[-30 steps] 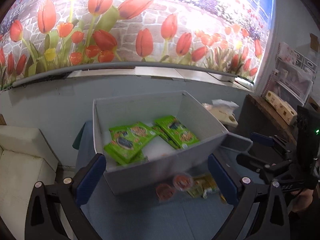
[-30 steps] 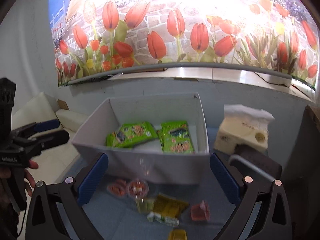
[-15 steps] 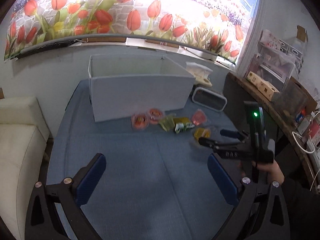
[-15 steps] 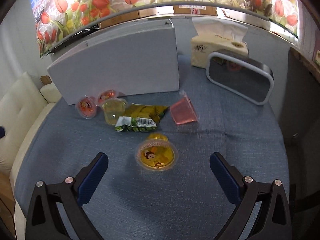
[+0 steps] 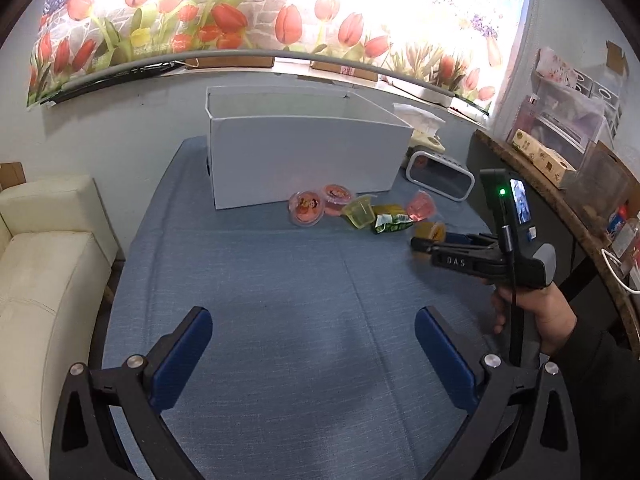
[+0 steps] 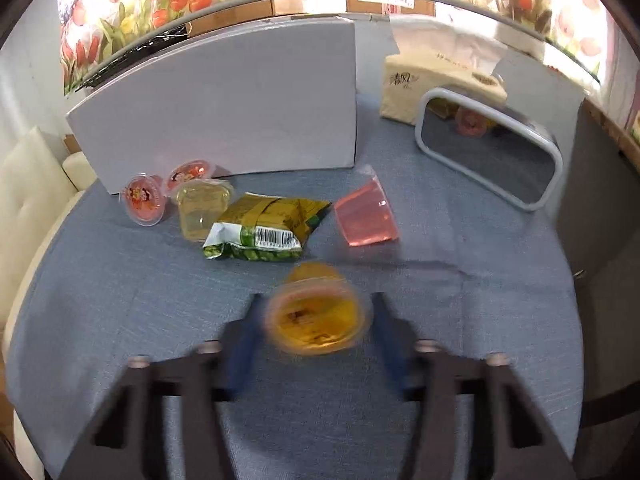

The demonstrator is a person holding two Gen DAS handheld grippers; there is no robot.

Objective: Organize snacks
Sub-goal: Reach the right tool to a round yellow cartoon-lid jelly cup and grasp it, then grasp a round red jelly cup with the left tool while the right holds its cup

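Note:
A white box (image 5: 304,156) stands at the back of the blue table; it also shows in the right wrist view (image 6: 224,108). In front of it lie two red jelly cups (image 6: 145,199), a pale yellow cup (image 6: 202,210), a green-gold snack packet (image 6: 266,226) and a pink cup (image 6: 366,218). My right gripper (image 6: 318,322) has its fingers around an orange jelly cup (image 6: 320,318), blurred with motion; that cup also shows in the left wrist view (image 5: 431,231). My left gripper (image 5: 312,354) is open and empty over bare cloth, well short of the snacks.
A grey-framed mirror (image 6: 488,156) and a tissue pack (image 6: 412,84) stand right of the box. A cream sofa (image 5: 44,264) lies left of the table. A cluttered shelf (image 5: 560,152) runs along the right wall.
Both grippers have pulled back from above the box and come down low. The right one has moved forward to the orange cup and its fingers have closed in around it.

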